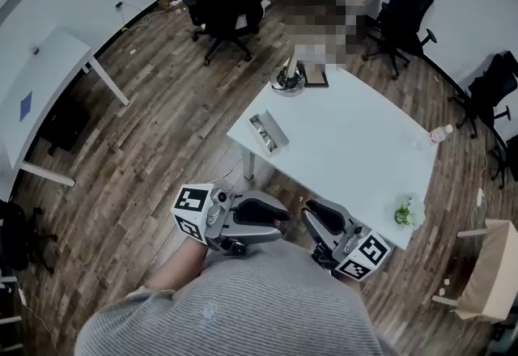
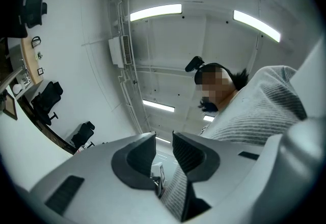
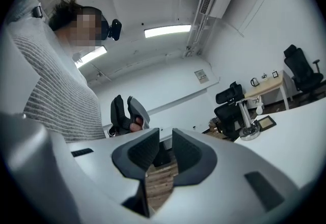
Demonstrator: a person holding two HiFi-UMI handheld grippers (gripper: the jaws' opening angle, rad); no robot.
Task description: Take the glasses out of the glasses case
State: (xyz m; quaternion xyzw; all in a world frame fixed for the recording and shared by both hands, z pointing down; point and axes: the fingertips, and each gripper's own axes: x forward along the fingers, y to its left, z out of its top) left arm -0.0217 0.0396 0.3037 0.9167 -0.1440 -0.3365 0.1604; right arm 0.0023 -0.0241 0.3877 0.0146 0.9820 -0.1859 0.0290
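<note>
We hold the left gripper (image 2: 164,152) and the right gripper (image 3: 164,150) close to our body, each with its jaws slightly apart and empty. The glasses case (image 1: 268,132) lies well ahead, near a corner of the white table (image 1: 356,160).

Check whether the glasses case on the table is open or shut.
Open: the glasses case shows its hollow inside, with something lying in it.
</note>
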